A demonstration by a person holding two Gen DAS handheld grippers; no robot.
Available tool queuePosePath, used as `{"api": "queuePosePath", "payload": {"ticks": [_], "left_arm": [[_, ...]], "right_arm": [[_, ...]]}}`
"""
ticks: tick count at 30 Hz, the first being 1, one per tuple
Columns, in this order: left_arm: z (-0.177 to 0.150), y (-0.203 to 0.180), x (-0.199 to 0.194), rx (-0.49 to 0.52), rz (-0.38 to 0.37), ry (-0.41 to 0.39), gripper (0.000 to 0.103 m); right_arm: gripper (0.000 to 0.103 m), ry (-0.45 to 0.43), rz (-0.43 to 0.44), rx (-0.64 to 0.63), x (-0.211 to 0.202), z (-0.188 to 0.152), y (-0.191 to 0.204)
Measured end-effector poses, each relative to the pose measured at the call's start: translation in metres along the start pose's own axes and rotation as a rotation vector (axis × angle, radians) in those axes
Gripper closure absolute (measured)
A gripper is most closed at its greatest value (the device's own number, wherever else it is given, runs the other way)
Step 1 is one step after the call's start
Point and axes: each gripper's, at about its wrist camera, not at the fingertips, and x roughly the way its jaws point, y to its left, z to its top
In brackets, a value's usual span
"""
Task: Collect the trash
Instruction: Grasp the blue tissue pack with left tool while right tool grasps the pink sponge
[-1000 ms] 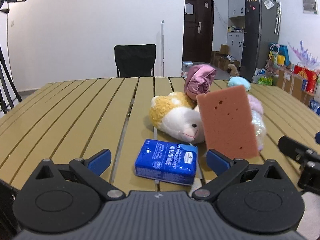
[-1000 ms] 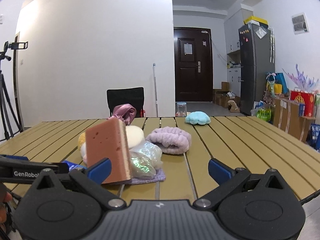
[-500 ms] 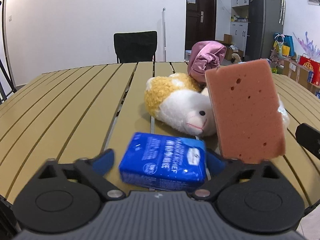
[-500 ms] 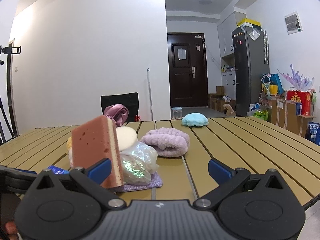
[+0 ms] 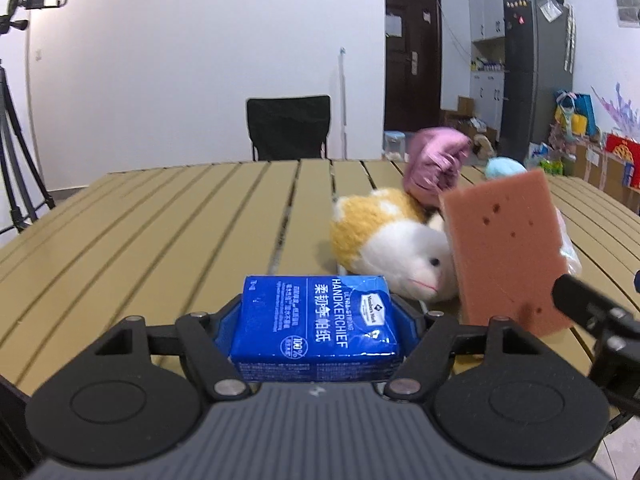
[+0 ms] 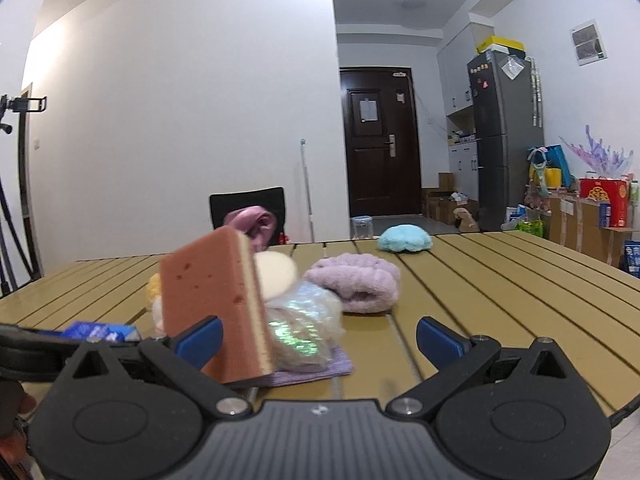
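Left gripper (image 5: 316,320): just closed in — pads clamp the blue tissue pack (image 5: 314,326), bottom centre.
Right gripper (image 6: 318,340): jaws spread wide, nothing gripped.
Sponge (image 6: 214,306): upright — touching its left pad.
Table (image 5: 160,220): beneath.

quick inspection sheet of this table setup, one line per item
surface: slatted tan table.
job's things: blue tissue pack between the left pads; pink sponge standing on edge.
clutter: plush toy, pink cloth, lilac towel, shiny bag, teal cloth.
grippers: left hand-held gripper has just been closing and is shut on the tissue pack; right hand-held gripper open, sponge by its left pad.
cables: nothing seen.
surroundings: black chair, dark door, fridge, tripod.
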Motion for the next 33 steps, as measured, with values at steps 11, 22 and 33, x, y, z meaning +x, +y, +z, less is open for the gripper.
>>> {"api": "queuePosePath", "payload": {"ticks": [11, 22, 33], "left_arm": [[0.002, 0.027, -0.010, -0.021, 0.045, -0.018, 0.029], [0.003, 0.051, -0.008, -0.044, 0.075, -0.008, 0.029], [0.003, 0.058, -0.007, -0.049, 0.092, 0.000, 0.029]], "right_arm": [[0.002, -0.024, 0.038, -0.102, 0.012, -0.004, 0.052], [0.014, -0.014, -0.076, -0.214, 0.034, -0.007, 0.086], [0.026, 0.008, -0.099, -0.229, 0.041, -0.009, 0.091]]}}
